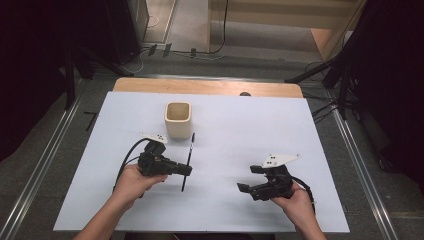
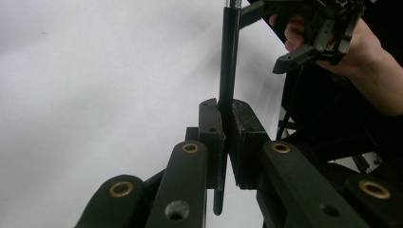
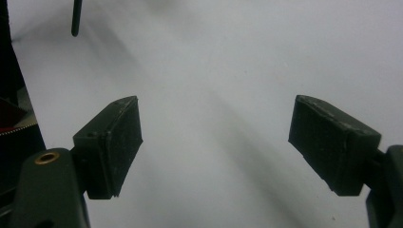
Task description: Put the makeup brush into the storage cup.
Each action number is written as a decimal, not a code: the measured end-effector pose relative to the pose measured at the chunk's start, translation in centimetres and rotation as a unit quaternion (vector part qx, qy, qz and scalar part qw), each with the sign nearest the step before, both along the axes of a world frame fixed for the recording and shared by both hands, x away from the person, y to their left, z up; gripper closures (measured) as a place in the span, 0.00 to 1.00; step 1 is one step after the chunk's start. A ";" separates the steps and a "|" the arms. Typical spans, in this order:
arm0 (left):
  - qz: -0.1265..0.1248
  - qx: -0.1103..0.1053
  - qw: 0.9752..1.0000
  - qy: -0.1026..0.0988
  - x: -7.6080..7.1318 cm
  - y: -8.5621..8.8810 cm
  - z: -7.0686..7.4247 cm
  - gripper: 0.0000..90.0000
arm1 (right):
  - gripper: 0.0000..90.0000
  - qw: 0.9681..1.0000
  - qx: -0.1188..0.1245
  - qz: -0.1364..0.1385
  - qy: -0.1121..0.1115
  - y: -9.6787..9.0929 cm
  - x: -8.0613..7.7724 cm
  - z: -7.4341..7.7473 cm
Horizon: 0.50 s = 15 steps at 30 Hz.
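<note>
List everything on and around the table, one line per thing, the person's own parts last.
pen: one, black, on the white table left of centre, clamped near its middle by the left gripper.
cup: one, beige, squarish, open top, upright on the table beyond the pen.
table: one, white top with a wooden strip along its far edge.
cables: several, dark, on the grey floor beyond the table.
left gripper: one, black, jaws shut on the pen.
right gripper: one, black, jaws open with nothing between them, at the table's right.
hands: two, each holding a gripper at the near edge.
</note>
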State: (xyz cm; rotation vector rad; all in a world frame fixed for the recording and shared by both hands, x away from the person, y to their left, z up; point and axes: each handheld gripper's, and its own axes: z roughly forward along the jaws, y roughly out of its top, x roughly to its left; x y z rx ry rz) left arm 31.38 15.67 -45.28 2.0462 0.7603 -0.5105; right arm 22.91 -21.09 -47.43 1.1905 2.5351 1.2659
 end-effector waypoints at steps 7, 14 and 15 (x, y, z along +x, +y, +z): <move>0.016 -0.005 1.000 -0.007 0.7 1.4 0.5 0.94 | 0.22 1.000 0.003 0.003 0.005 0.2 0.1 -0.1; 0.036 -0.007 0.999 -0.012 1.3 2.9 0.8 0.94 | 0.22 1.000 -0.001 0.009 0.005 0.5 0.2 -0.1; 0.039 -0.007 0.999 -0.013 1.4 3.1 0.9 0.94 | 0.22 1.000 -0.001 0.009 0.005 0.5 0.2 -0.1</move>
